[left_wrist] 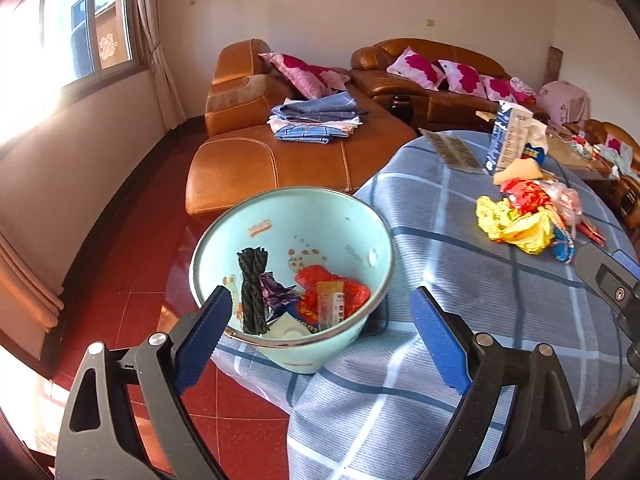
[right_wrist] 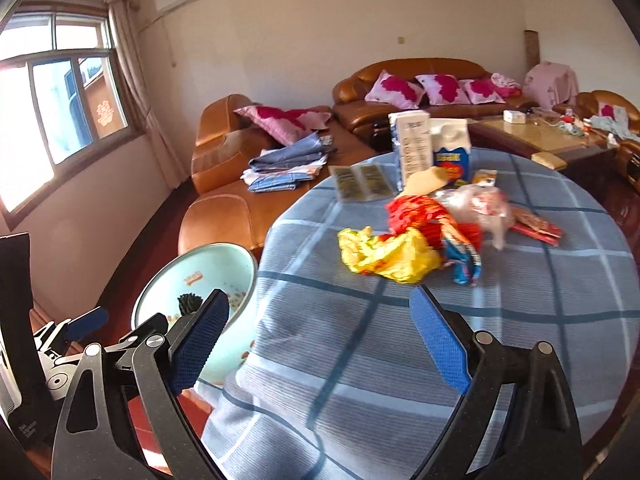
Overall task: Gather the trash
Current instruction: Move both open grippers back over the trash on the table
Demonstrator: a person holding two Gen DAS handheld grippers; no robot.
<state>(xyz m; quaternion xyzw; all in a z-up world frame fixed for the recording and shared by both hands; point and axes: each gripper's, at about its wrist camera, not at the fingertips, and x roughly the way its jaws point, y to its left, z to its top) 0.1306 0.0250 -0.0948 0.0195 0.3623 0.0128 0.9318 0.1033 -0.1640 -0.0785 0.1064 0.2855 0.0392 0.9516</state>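
Observation:
A mint-green trash bin (left_wrist: 352, 220) stands beside the round table's left edge, holding several wrappers and a dark braided piece (left_wrist: 253, 292). It also shows in the right wrist view (right_wrist: 200, 264). My left gripper (left_wrist: 320, 336) is open and empty, just in front of the bin. A heap of trash lies on the table: a yellow crumpled bag (right_wrist: 384, 254), red wrappers (right_wrist: 420, 212), a clear plastic bag (right_wrist: 480, 204) and a blue wrapper (right_wrist: 464, 260). My right gripper (right_wrist: 320, 340) is open and empty above the tablecloth, short of the heap.
The table has a blue checked cloth (right_wrist: 440, 340). Cartons (right_wrist: 412, 148) and a flat packet (right_wrist: 360, 182) stand at its far side. An orange leather sofa (left_wrist: 280, 152) with folded cloths is behind, a coffee table (right_wrist: 540, 136) at right. Red tiled floor (left_wrist: 132, 248) lies left.

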